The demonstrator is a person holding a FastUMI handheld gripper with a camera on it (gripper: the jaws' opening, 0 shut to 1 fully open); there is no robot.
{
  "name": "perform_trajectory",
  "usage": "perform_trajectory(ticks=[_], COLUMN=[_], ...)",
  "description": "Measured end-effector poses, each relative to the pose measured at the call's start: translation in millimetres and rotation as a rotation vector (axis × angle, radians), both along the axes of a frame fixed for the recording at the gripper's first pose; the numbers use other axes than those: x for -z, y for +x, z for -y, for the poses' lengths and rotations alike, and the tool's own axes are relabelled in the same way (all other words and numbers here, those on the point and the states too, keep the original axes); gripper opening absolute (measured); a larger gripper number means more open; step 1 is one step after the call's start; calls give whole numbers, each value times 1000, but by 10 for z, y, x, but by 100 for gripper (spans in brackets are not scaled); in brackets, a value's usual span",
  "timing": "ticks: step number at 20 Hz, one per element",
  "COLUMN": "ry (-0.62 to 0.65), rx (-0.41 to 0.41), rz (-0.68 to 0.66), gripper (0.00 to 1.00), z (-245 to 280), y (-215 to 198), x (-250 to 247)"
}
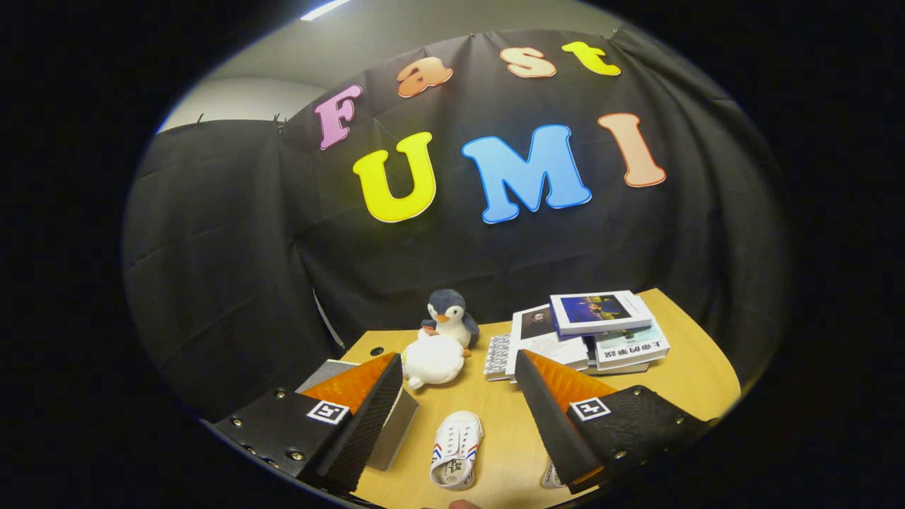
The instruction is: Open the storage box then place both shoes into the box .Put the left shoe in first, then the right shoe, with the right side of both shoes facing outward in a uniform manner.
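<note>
Shoes first: one small white canvas-looking shoe (457,449) with red and blue side stripes lies sole-down on the tabletop (696,375), right between the two fingers of the gripper (459,375), a bit nearer than their tips. A sliver of what I'd guess is the second shoe (551,476) peeks out under the right finger, too hidden to be sure. The gripper is wide apart and holding nothing, hovering above the wood.

That shoe looks light and soft, so it should squash a little under a pinch and not slip much. I'd take it across the middle, over the sidewalls, or by the heel collar, rather than the floppy toe.

Just behind the left finger sits a grey boxy thing (393,431), maybe the storage box, but it's mostly covered so I can't tell whether its lid is up. Beyond the fingers there's a plush penguin (450,315), a white plush (432,360) touching it, and a stack of books (597,332) to the right
</note>
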State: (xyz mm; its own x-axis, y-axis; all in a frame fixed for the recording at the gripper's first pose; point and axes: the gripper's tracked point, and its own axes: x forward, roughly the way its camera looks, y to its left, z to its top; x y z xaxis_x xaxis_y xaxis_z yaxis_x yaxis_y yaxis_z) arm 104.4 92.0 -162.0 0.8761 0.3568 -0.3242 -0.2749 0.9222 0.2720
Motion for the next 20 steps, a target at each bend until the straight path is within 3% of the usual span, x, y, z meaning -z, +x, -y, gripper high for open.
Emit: perform_trajectory(ticks=[7, 13, 17, 20], ry=[185, 445, 508, 533], rx=[-135, -265, -343, -342], rz=[-262, -547, -633, -675], gripper=[98, 96, 96, 96], z=[-572, -1216, -1523, -1670], y=[60, -39, -39, -17], x=[631, 1038, 1294, 1429])
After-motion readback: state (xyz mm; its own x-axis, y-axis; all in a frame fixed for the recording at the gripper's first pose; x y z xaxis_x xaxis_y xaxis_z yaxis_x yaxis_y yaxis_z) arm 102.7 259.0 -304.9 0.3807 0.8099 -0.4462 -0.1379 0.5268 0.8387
